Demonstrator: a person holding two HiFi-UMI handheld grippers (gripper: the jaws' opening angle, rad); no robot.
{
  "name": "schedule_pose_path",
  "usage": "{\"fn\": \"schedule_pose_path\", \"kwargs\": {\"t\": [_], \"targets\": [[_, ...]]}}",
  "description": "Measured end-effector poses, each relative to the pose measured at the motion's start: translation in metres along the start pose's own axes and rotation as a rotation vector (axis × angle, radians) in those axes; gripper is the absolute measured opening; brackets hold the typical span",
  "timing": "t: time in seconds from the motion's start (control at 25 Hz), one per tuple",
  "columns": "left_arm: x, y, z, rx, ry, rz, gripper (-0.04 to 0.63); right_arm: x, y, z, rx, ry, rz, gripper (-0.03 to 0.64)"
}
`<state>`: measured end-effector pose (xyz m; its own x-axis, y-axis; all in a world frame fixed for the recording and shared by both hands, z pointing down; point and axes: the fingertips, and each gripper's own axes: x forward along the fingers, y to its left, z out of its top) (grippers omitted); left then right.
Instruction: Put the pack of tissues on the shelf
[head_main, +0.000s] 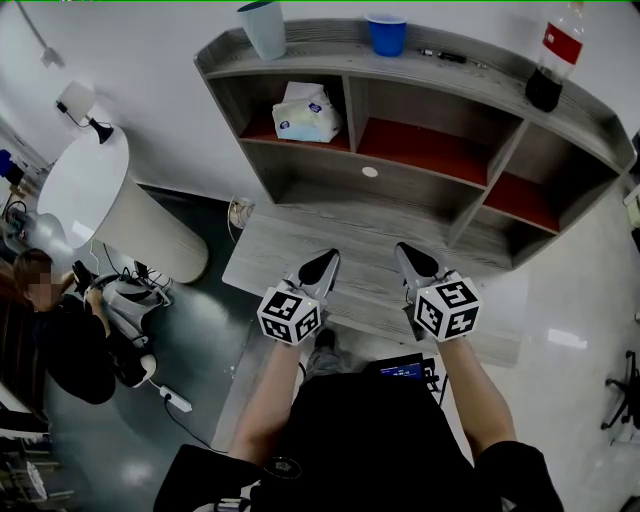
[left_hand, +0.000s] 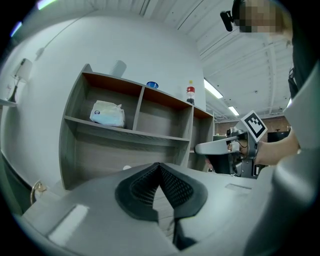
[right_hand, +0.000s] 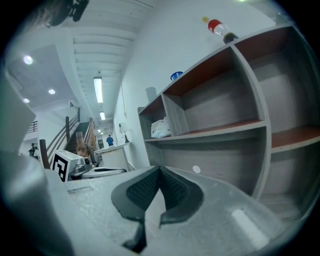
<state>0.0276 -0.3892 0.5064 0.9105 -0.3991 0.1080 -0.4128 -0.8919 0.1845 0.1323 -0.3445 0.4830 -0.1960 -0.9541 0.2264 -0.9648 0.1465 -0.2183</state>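
The pack of tissues, white with blue print, lies in the upper left compartment of the grey shelf; it also shows in the left gripper view as the tissue pack and small in the right gripper view as the tissue pack. My left gripper and right gripper hover side by side over the desk, well short of the shelf. Both are shut with nothing between the jaws. The left gripper and right gripper point at the shelf.
On the shelf top stand a pale cup, a blue cup and a cola bottle. A white round table with a lamp stands to the left. A seated person is at far left.
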Motion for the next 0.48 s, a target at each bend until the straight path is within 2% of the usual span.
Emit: {"fn": "schedule_pose_path", "kwargs": {"t": [0.48], "targets": [[0.0009,0.007,0.0012,-0.008,0.001,0.014,-0.009,0.0079,0.0018,0.0017,-0.011,0.002,0.014,0.003]]}}
